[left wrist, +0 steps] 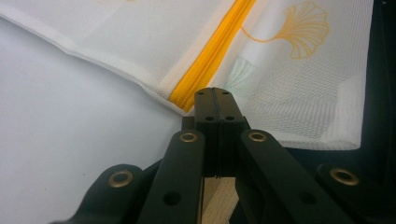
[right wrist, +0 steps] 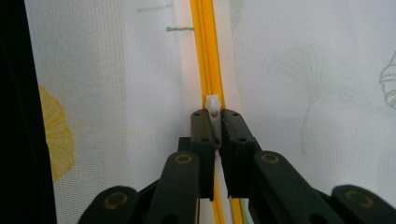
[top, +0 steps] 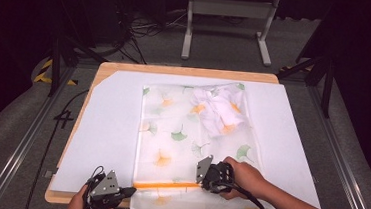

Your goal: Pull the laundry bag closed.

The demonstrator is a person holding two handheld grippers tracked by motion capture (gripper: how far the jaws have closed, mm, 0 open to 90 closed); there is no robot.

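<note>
At near table (top: 79, 126) edge: right claw (right wrist: 214, 115) clamped on zipper pull (right wrist: 213, 103), left claw (left wrist: 215, 100) pinching mesh bag (top: 171, 128) corner; limp, light fabric, best gripped at zipper (left wrist: 212, 51) ends.

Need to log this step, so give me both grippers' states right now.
Left gripper: shut, pinching the end of the mesh bag by the yellow zipper.
Right gripper: shut on the white zipper pull.

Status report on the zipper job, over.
Left gripper shut on bag corner at zipper end. Right gripper shut on white zipper pull. Mesh bag flat on table, garment inside. Nothing in the way.
</note>
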